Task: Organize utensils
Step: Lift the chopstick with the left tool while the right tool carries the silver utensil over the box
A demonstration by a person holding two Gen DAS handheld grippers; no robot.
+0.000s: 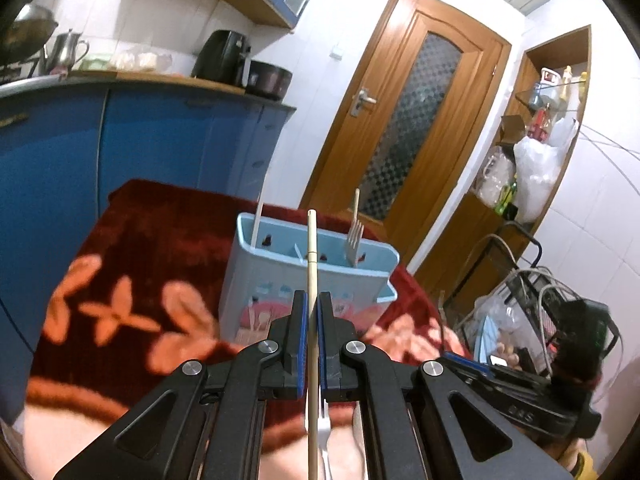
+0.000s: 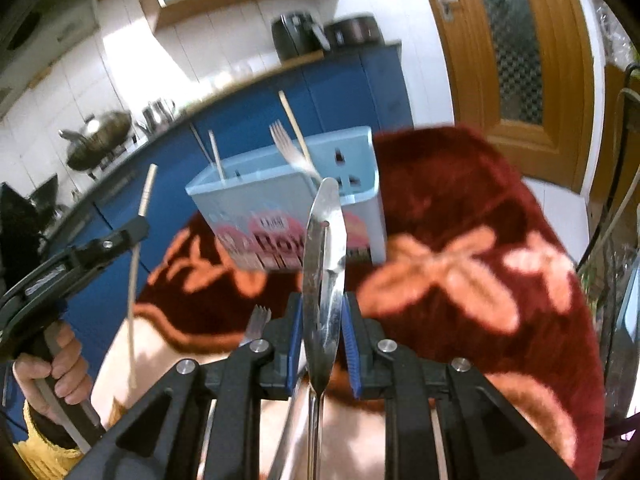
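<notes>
Left wrist view shows your left gripper (image 1: 312,304) clamped on a single wooden chopstick (image 1: 311,248), which stands upright between the blue pads and points toward the light blue utensil holder (image 1: 280,280). The holder sits on the red flowered cloth (image 1: 132,248) covering the surface, just ahead of you. Already in it are a pale fork (image 1: 353,242) standing tines up toward the right end and a thin white stick (image 1: 258,220) at the left end, so part of the sorting is done.

In the right wrist view your right gripper (image 2: 323,312) is closed on a shiny metal utensil (image 2: 324,248), its rounded tip aimed at the holder (image 2: 288,196); the blur leaves it unclear whether this is a butter knife or a slotted server. Several sticks and the fork (image 2: 286,146) rise from the compartments there too. A second metal fork (image 2: 258,320) lies low on the cloth beside the gripper, and something white shows under the left gripper as well, so loose pieces are left.

By my reading you are midway: two items are held and not yet dropped in, and at least one more waits on the surface. Which compartment suits each, I cannot tell from here.
</notes>
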